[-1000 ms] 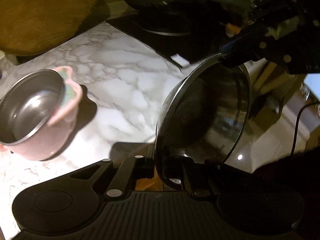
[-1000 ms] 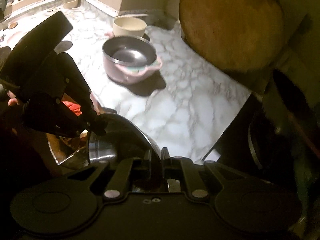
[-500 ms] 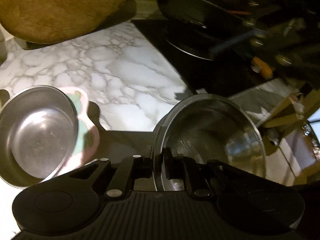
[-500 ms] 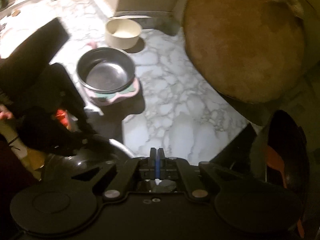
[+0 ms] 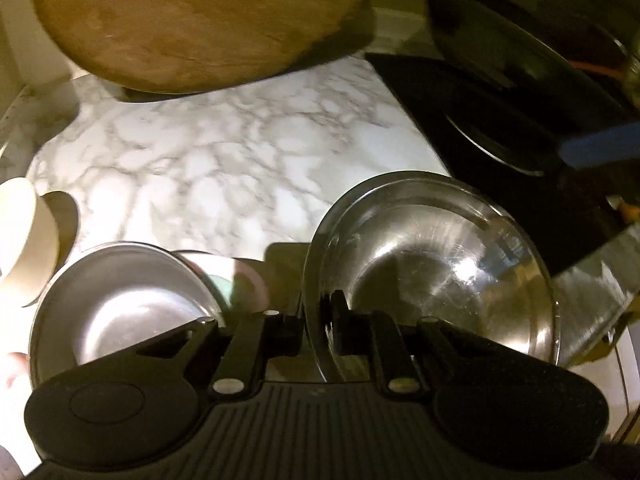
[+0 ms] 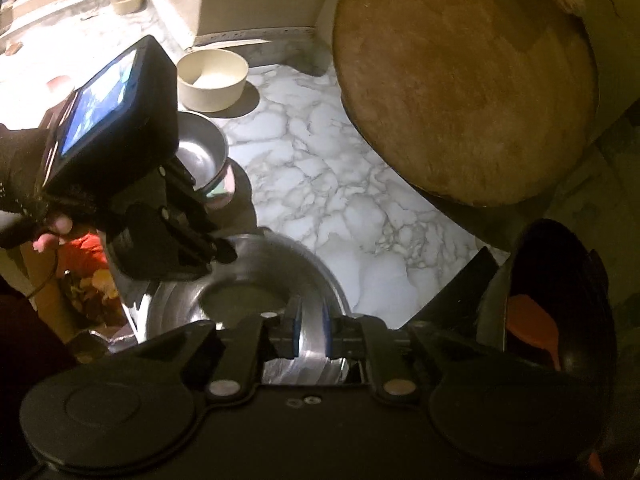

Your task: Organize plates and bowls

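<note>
Left wrist view: left claw (image 5: 319, 316) pinches the steel bowl's (image 5: 436, 264) near rim, mouth up, over the worktop (image 5: 240, 168) edge. Right claw (image 6: 307, 334) gapes, fingers astride its rim.

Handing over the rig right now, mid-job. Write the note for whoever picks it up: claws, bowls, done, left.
Left claw: shut on the rim of the large steel bowl, held at the counter's front edge.
Right claw: open, fingers either side of that same bowl's rim, not gripping.
Small steel bowl sits on the marble just left of the large one; cream bowl behind it near the wall.
Done: large bowl brought up beside the small one.
Left: probably set it down or stack the bowls; nothing is stacked yet.
</note>
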Tool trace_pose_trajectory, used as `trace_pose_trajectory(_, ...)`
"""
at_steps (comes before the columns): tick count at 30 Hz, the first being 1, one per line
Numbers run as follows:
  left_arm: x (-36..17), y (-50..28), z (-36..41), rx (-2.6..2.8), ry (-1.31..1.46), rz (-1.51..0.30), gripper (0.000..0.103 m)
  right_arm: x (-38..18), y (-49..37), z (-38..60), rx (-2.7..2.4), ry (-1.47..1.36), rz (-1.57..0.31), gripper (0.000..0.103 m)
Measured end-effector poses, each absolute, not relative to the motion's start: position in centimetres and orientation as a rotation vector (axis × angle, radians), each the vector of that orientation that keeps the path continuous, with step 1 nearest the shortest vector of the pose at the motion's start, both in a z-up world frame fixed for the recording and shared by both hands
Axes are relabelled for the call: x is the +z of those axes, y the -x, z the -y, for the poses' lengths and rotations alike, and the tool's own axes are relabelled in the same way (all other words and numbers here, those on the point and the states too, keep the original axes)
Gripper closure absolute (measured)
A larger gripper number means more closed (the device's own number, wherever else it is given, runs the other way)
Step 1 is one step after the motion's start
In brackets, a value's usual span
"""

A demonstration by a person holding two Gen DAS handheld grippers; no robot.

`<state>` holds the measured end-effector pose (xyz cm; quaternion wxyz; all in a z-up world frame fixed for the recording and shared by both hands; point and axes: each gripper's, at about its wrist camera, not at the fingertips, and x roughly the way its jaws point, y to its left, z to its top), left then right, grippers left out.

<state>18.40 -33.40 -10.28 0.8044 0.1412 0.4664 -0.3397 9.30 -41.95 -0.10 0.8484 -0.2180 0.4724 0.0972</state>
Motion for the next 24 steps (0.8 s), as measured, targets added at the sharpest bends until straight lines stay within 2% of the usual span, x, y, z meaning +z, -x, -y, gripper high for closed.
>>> trace_pose_trajectory(12,-10.0,-19.6,30.1,-0.593,-0.291,-1.035,0.089,0.3,-8.9,40.9,0.198,0.384,-0.979,0.088)
trace_pose_trajectory(17,-9.7,-19.1,28.7,-0.639,-0.239,-1.027,0.087,0.6,-9.2,40.2,0.207,0.318,-0.961,0.082)
trace_pose_trajectory(20,-8.9,-18.4,27.6,-0.671,-0.206,-0.997,0.077,0.7,-9.5,39.8,0.213,0.277,-0.944,0.078)
trace_pose_trajectory(21,-8.6,-18.1,27.2,-0.676,-0.195,-0.987,0.068,0.7,-9.6,39.7,0.215,0.268,-0.940,0.077)
trace_pose_trajectory(22,-8.3,-17.8,26.8,-0.687,-0.182,-0.980,0.063,0.7,-9.8,39.6,0.220,0.252,-0.937,0.076)
trace_pose_trajectory(24,-7.5,-17.2,25.9,-0.700,-0.150,-0.966,0.062,0.7,-10.1,39.4,0.226,0.207,-0.932,0.075)
